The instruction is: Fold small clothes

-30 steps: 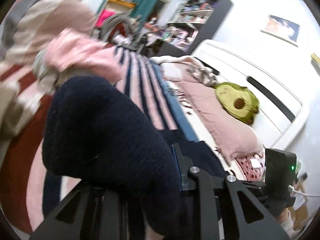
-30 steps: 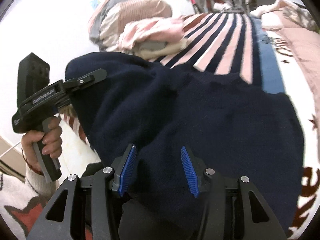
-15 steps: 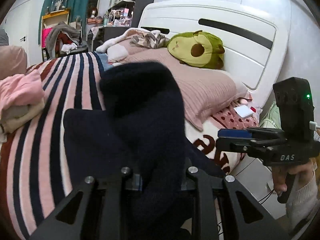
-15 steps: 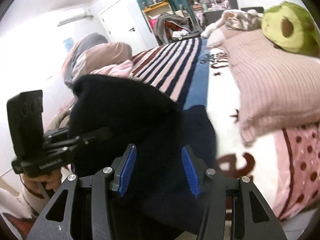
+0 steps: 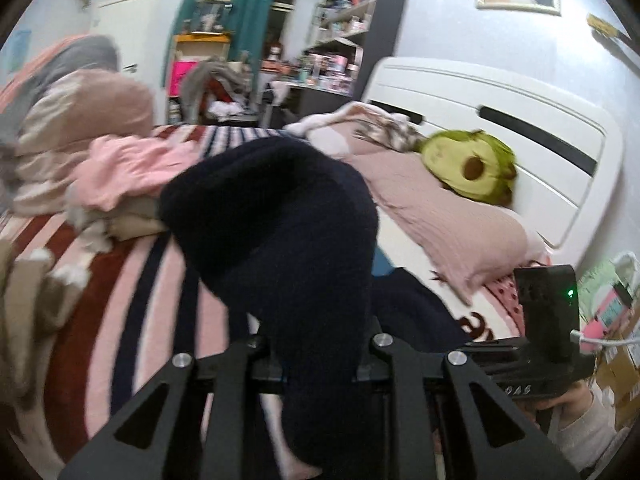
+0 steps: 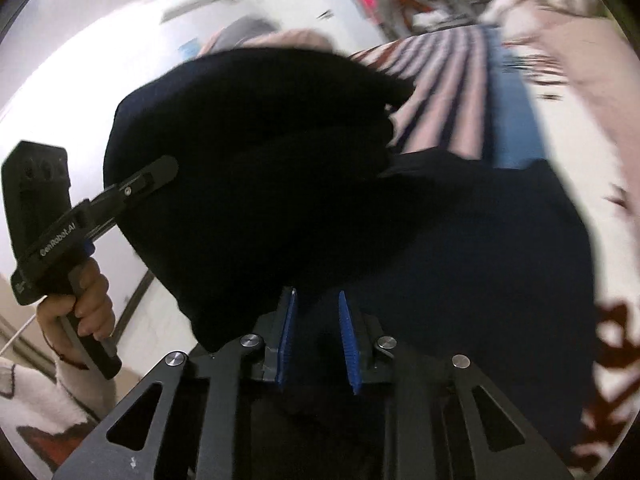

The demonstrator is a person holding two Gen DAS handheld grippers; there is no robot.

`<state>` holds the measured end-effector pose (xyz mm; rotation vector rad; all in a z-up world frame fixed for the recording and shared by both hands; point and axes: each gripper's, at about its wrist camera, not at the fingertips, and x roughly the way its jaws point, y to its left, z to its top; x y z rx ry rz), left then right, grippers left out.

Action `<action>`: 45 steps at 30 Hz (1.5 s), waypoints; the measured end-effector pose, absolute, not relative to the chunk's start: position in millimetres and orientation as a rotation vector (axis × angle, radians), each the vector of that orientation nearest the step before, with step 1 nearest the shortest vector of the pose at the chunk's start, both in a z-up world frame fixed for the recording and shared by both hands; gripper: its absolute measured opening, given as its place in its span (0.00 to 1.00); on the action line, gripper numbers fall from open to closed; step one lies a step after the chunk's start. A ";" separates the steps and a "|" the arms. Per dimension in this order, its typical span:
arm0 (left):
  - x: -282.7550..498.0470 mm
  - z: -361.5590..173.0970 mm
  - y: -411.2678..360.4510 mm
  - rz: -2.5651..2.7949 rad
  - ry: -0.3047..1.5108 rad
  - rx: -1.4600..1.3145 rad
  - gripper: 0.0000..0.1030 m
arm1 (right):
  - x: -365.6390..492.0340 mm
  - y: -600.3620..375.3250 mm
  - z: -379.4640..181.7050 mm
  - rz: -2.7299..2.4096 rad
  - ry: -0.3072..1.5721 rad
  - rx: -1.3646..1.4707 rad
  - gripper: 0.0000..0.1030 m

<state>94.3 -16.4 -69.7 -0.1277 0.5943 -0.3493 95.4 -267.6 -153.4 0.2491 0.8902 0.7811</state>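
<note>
Navy garment (image 5: 276,232): one, between two grippers.

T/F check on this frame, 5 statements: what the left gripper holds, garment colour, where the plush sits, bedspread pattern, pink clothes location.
1. The left gripper is shut on the dark navy garment. True.
2. The garment in the grip is pink. False: it is dark navy; the pink clothes lie in a pile on the bed.
3. The avocado plush lies by the white headboard. True.
4. The bedspread is plain white. False: it has pink, dark and red stripes.
5. The pink clothes hang from the shelves. False: they rest on the bed, beside the lifted garment in the left wrist view.
</note>
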 end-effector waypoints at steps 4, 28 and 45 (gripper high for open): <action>90.6 -89.0 24.0 -0.279 0.620 -0.191 0.16 | 112.6 -215.9 -157.6 0.845 0.930 0.206 0.16; 106.8 -81.2 -32.1 -0.430 0.608 -0.143 0.16 | 108.1 -274.9 -146.3 0.660 0.881 0.244 0.25; 92.6 -139.7 -235.2 -0.765 0.787 0.288 0.19 | 56.2 -436.6 -147.8 0.355 0.787 0.433 0.25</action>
